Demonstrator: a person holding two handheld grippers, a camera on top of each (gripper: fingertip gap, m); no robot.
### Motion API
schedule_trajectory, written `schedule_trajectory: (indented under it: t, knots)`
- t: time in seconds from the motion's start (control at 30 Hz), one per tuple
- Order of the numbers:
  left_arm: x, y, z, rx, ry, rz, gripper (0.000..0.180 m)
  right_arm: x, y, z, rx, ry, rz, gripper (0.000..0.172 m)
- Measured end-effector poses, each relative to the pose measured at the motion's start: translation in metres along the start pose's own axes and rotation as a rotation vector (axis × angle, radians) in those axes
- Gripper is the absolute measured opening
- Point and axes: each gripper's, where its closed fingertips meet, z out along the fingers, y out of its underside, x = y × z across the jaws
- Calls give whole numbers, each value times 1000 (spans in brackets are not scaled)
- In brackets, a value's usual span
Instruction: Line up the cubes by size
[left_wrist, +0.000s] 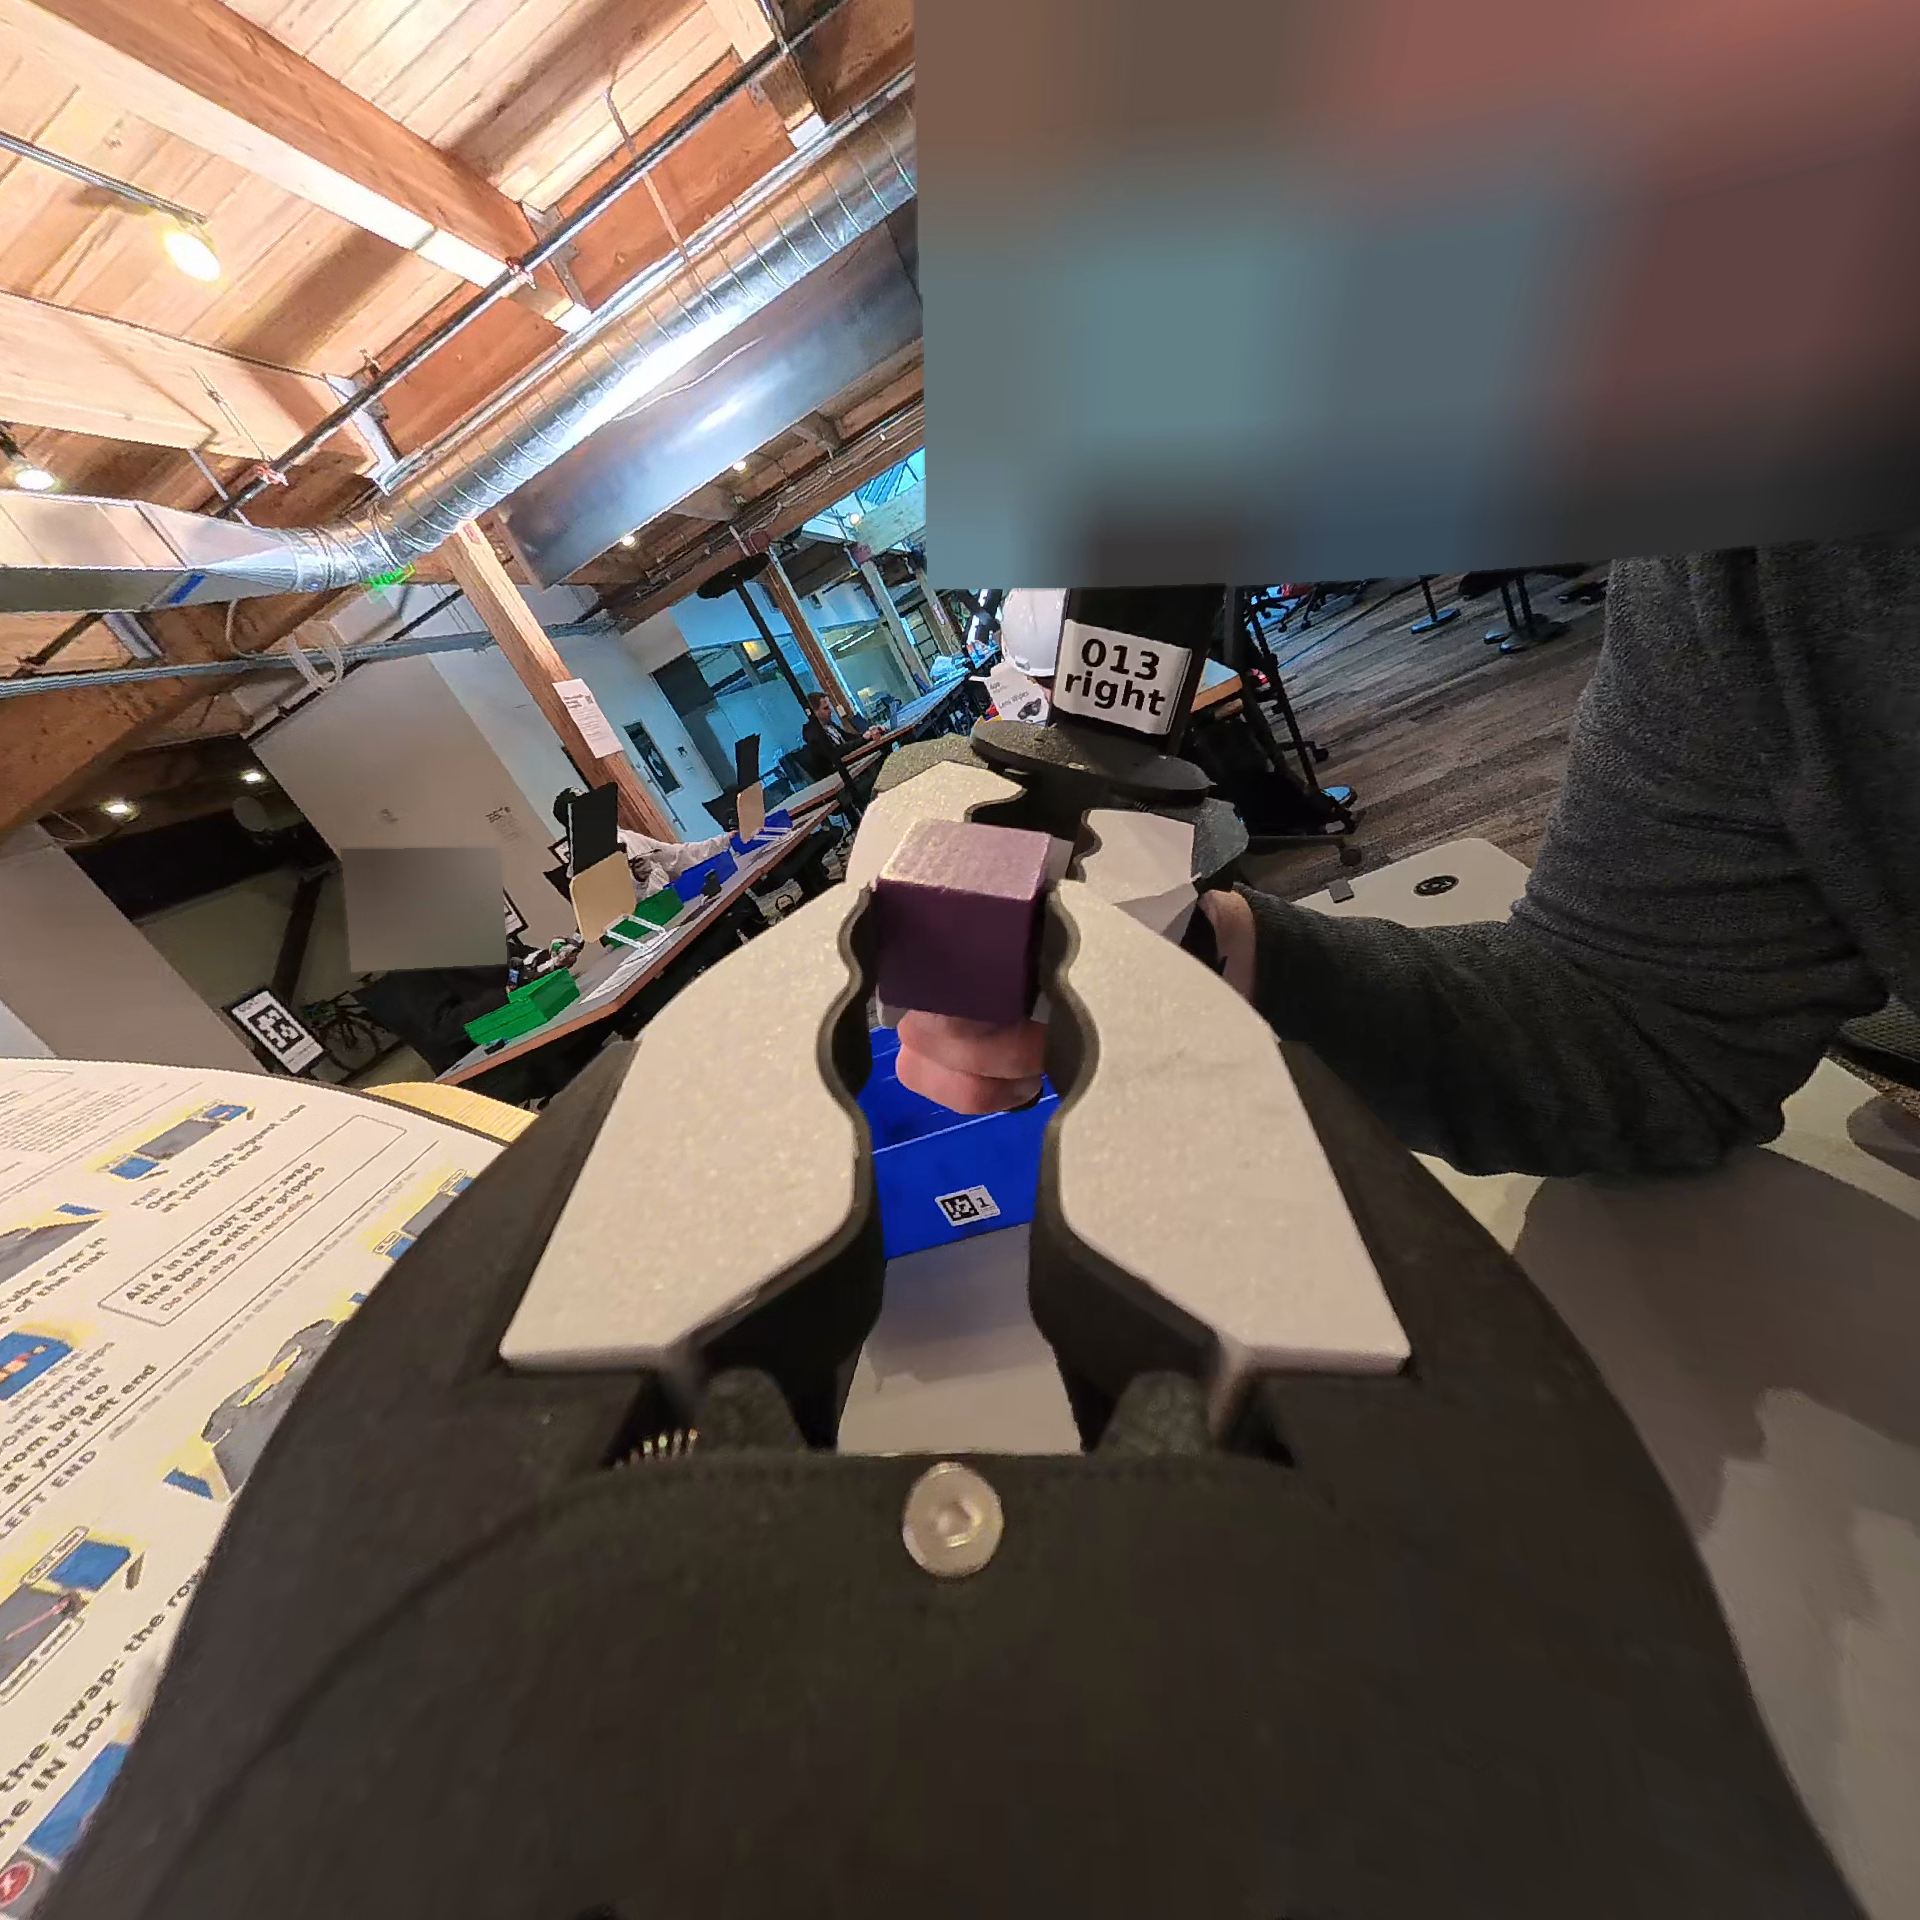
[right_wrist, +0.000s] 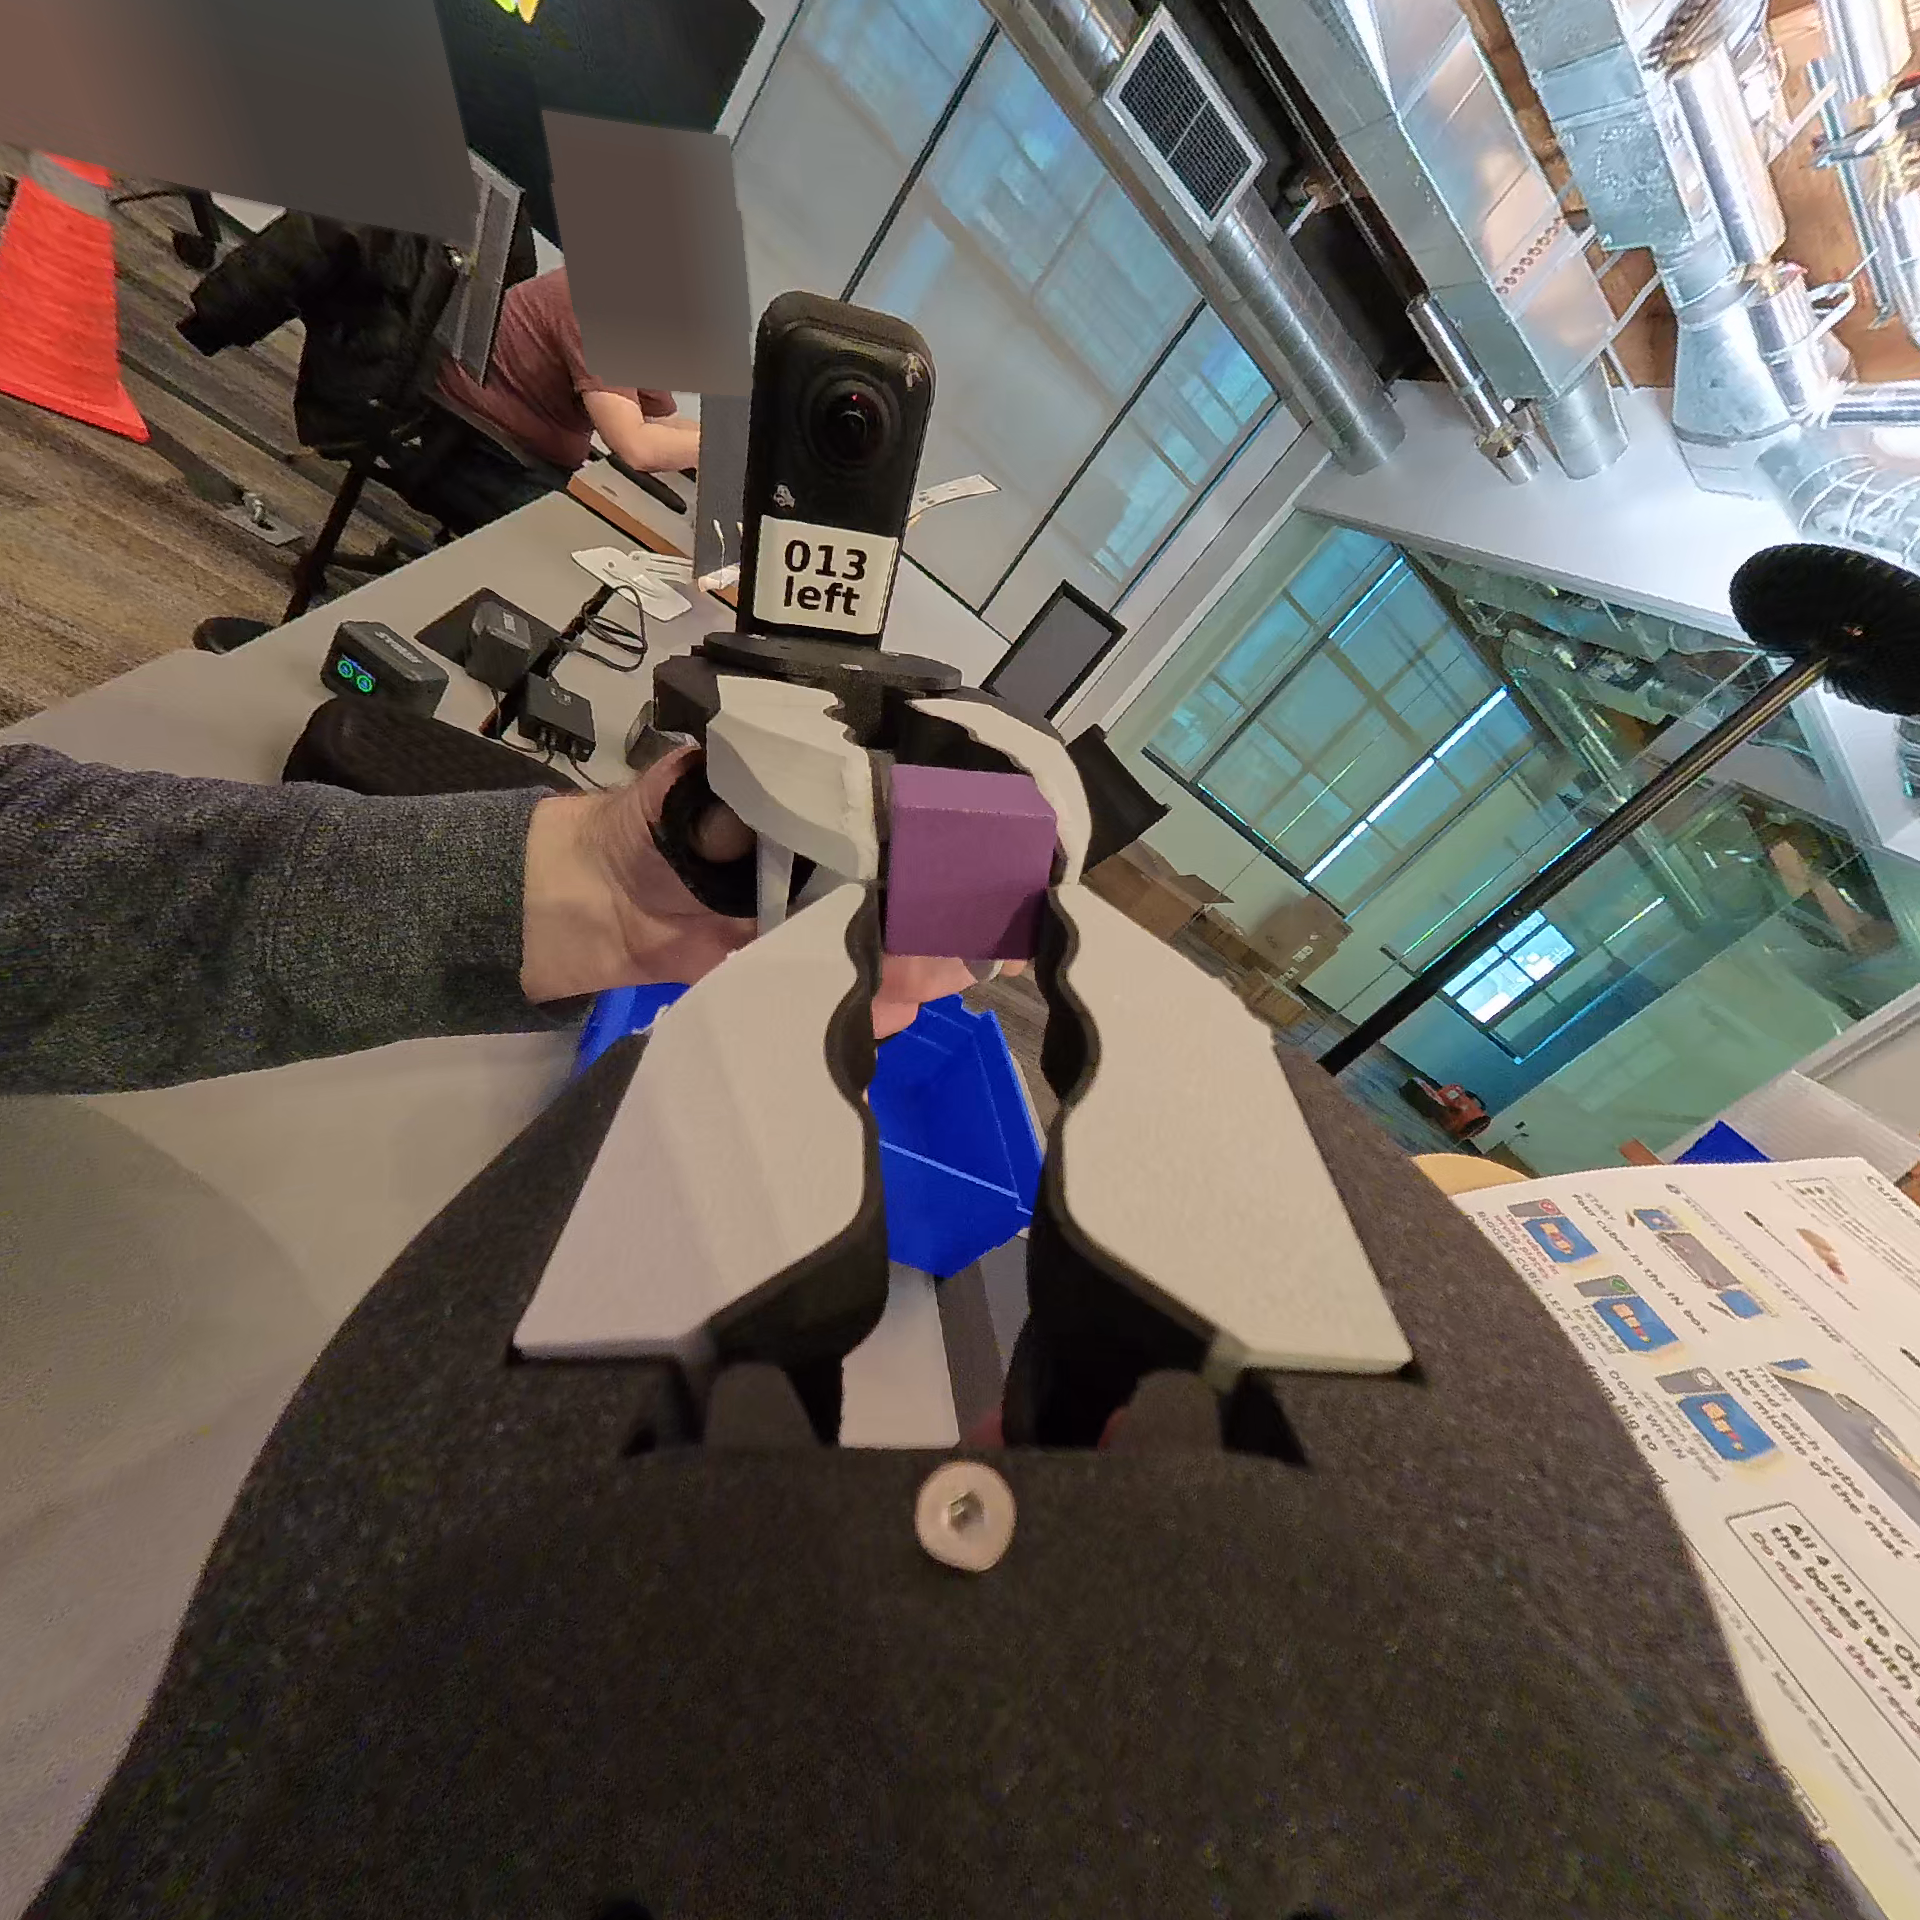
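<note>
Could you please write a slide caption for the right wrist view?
Both claws, right and left, clamp one purple cube in mid-air above a blue bin.

cube (left_wrist: 961, 925) between both tongs, above the bin (left_wrist: 956, 1174).

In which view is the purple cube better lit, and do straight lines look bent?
Right wrist view: the purple cube is brighter, lit from the windows. Left wrist view: the cube's near face is in shade; ceiling beams curve with wide-angle distortion.

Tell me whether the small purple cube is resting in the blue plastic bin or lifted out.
Lifted out. The small purple cube is clamped between both grippers' fingertips, above the blue plastic bin.
</note>
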Motion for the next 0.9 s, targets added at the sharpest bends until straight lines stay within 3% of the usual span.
schedule_trajectory:
  t: [0.33, 0.5, 0.53, 0.7, 0.83, 0.9]
  knots:
    - [-6, -9, -10, -41, -67, 58, 33, 6, 3, -2, -15, 23, 18, 27]
    - [-19, -8, -19, -156, -202, 169, 0, 13, 3, -11, -45, 57, 1, 27]
    - [-22, -5, -23, -195, -223, 191, 0, 16, 5, -17, -62, 73, -1, 27]
    - [-27, -20, -46, -192, -273, 209, 0, 51, 25, -80, -214, 227, -36, 27]
    - [-22, -35, -47, -167, -269, 243, 0, 76, 75, -165, -509, 288, -81, 27]
    - [-21, -37, -40, -186, -269, 276, 0, 78, 96, -206, -638, 236, -52, 28]
